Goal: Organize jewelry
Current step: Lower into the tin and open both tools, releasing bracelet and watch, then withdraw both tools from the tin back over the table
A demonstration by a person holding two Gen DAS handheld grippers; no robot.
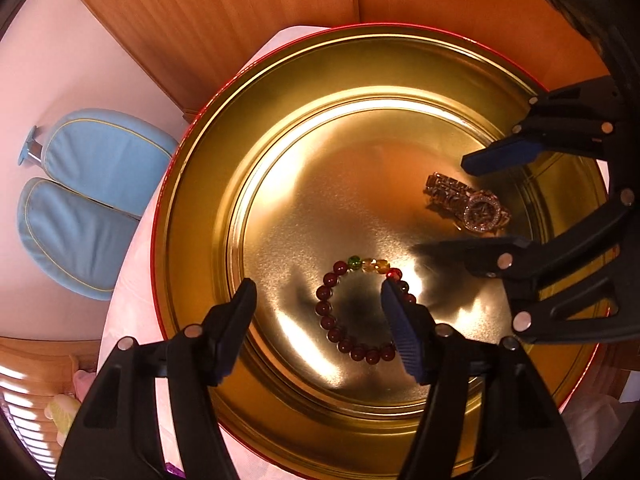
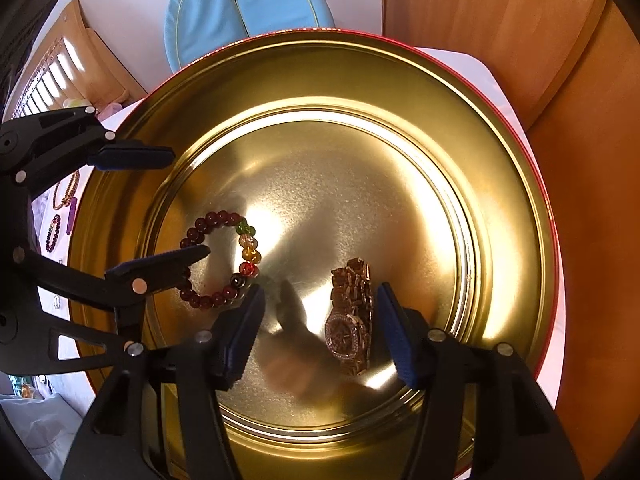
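Observation:
A round gold tin [image 1: 280, 120] [image 2: 400, 92] with a red outer rim holds two pieces. A bracelet of dark red beads [image 1: 332, 336] [image 2: 212, 216] with a few green and yellow ones lies flat on its floor. A gold jewelled watch [image 1: 480, 210] [image 2: 346, 332] lies on the floor apart from it. My left gripper [image 1: 318, 286] [image 2: 190, 203] hangs open over the bracelet, its right finger crossing the ring of beads. Over the watch my right gripper [image 2: 320, 292] [image 1: 444, 206] is open, the watch lying between its fingers with neither pad on it.
The tin stands on a white cloth [image 2: 500, 92]. Left of the tin on the cloth lie a gold chain [image 2: 66, 192] and another bead bracelet [image 2: 52, 234]. A blue cushioned seat [image 1: 92, 184] [image 2: 248, 12] and wooden furniture [image 1: 240, 20] lie beyond.

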